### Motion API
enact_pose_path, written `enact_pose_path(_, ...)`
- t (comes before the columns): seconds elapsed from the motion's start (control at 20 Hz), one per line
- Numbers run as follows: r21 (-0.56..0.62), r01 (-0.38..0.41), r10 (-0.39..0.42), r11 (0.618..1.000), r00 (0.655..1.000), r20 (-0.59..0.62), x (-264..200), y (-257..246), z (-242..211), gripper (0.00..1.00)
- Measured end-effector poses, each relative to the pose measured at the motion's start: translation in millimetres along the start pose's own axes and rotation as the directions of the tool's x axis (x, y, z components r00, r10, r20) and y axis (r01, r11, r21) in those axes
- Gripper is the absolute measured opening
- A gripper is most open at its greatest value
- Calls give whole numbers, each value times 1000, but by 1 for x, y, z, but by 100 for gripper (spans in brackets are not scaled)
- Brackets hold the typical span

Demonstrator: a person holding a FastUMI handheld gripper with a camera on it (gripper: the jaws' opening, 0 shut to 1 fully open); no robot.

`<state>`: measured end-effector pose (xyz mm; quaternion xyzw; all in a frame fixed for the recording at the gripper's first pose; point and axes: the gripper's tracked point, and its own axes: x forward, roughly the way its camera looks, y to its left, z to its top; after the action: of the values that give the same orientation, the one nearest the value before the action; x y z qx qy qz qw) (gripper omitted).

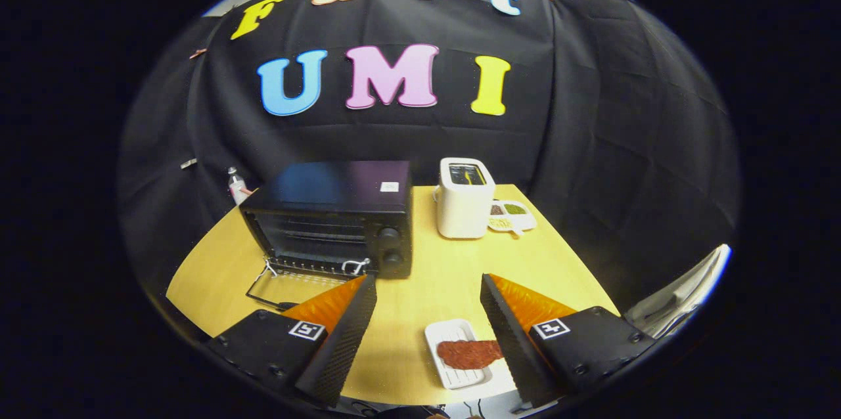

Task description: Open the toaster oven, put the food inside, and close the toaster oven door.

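Observation:
A black toaster oven [338, 219] stands on the yellow table [447, 274], ahead and left of my fingers. Its glass door [289, 287] lies folded down flat in front of it, partly hidden behind my left finger. A reddish-brown slice of food [468, 354] lies on a small white ribbed tray [456, 353] between my fingers, close to the right one, which covers its right end. My gripper [428, 286] is open, well above the table, with nothing between its fingers.
A white pop-up toaster [464, 198] stands right of the oven at the back. Beside it sits a small white dish [512, 215] with green and brown bits. A small bottle [235, 186] stands behind the oven's left side. The table's right edge falls off near my right finger.

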<state>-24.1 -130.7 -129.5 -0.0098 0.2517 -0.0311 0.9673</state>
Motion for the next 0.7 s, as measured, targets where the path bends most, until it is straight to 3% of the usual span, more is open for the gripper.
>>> enact_pose_path(0.25, 53, 18, -11, 998, 990, -138, 14, -59, -42, 98)
enact_pose_path(0.7, 220, -109, 192, 969, 896, -401, 46, -93, -138, 99)
